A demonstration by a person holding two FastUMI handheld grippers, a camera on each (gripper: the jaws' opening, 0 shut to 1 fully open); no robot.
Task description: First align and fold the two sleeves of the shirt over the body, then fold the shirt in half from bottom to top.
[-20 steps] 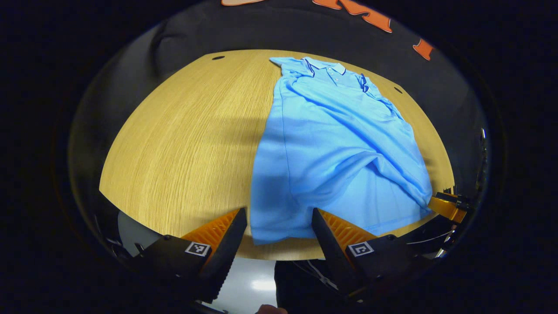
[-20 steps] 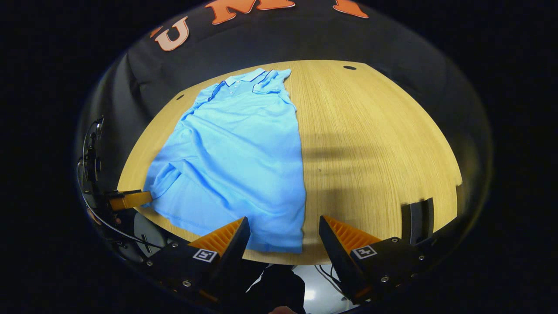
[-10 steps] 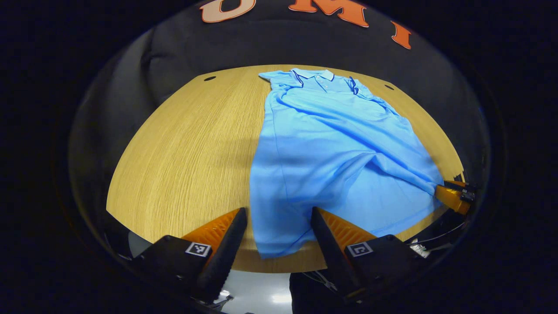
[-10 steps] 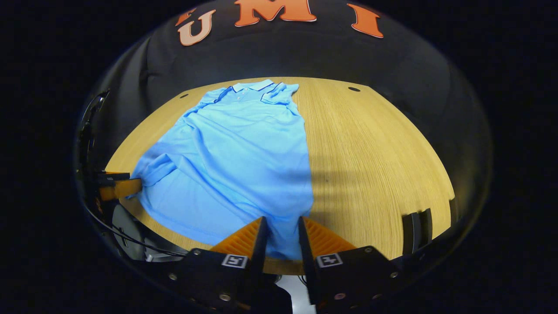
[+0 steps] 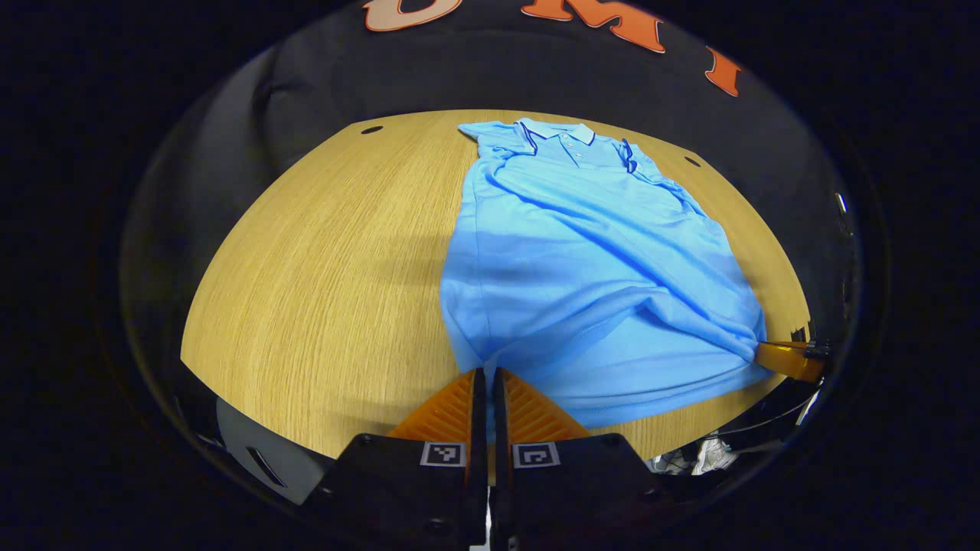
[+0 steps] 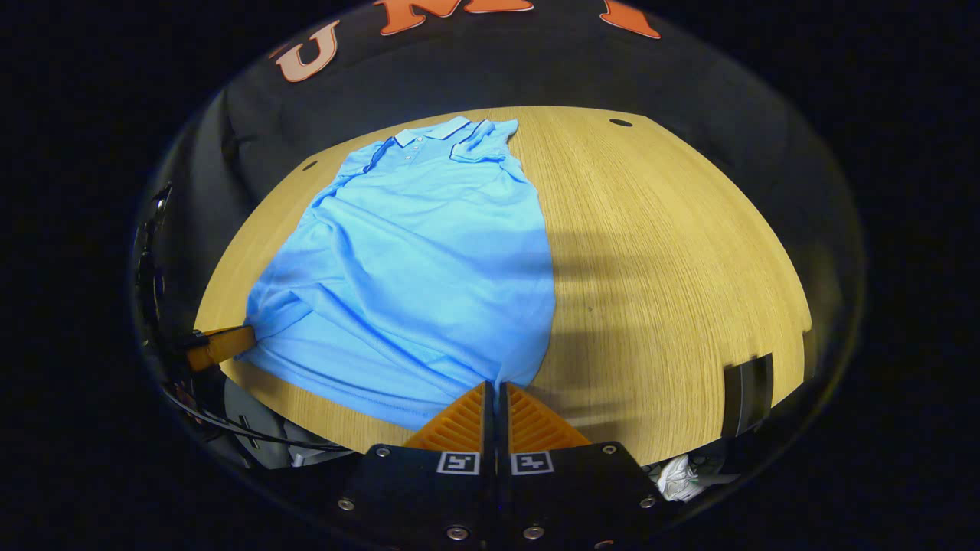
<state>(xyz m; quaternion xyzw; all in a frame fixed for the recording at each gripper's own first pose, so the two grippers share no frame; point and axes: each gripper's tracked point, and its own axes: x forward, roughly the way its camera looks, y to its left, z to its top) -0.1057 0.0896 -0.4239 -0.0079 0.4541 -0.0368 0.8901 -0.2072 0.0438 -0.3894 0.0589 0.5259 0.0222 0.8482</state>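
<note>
- sleeves look folded in; it's the bottom-to-top fold now.
- left gripper (image 5: 484,375) and right gripper (image 6: 496,389) both pinched tight on the shirt (image 5: 582,252) hem at the desk's (image 5: 321,252) near edge.
- next up, i'd say: lift both corners evenly, carry them to the collar (image 5: 557,132).

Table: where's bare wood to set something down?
Bare table lies between the polo shirt and the edge on the left gripper's side; likewise at on the right gripper's side. Crowded: both grippers clamp the hem at the near edge.
</note>
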